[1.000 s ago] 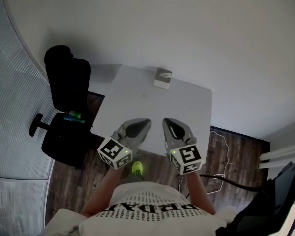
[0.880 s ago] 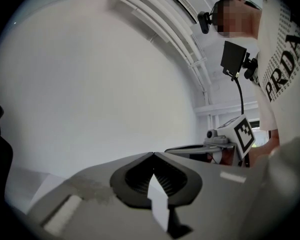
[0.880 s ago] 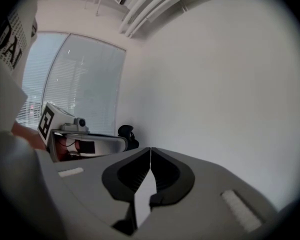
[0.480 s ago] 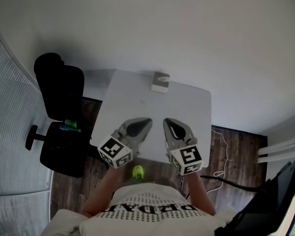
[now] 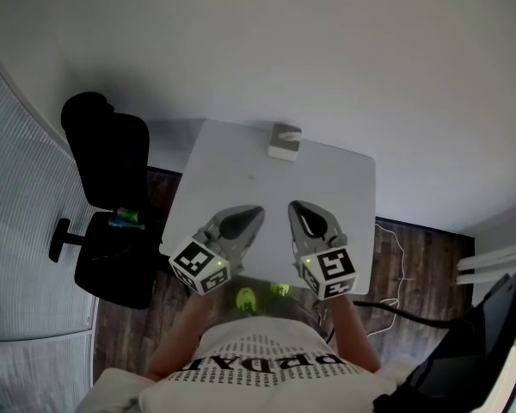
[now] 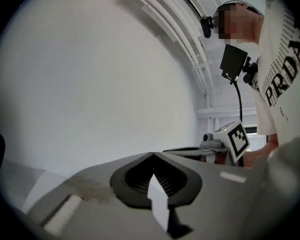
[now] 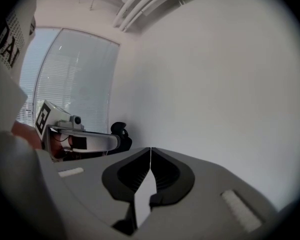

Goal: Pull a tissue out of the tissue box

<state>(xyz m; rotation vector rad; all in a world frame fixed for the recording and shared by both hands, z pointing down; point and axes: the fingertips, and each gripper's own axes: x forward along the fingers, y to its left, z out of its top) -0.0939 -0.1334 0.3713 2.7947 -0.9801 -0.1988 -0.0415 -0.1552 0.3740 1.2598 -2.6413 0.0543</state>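
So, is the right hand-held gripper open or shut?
Shut. In its own view the right hand-held gripper has both jaws meeting at the tips, nothing between.

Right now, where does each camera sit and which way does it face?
Head view: on the person's head, looking down at the table, the tissue box at its far edge, the left tool, the right tool and the shirt.
Left gripper view: on the left tool, along its shut jaws at a wall; right tool and shirt at right.
Right gripper view: on the right tool, along its shut jaws at the wall and chair; left tool at left.
Shared: each gripper view catches the other tool, not the tissue box.
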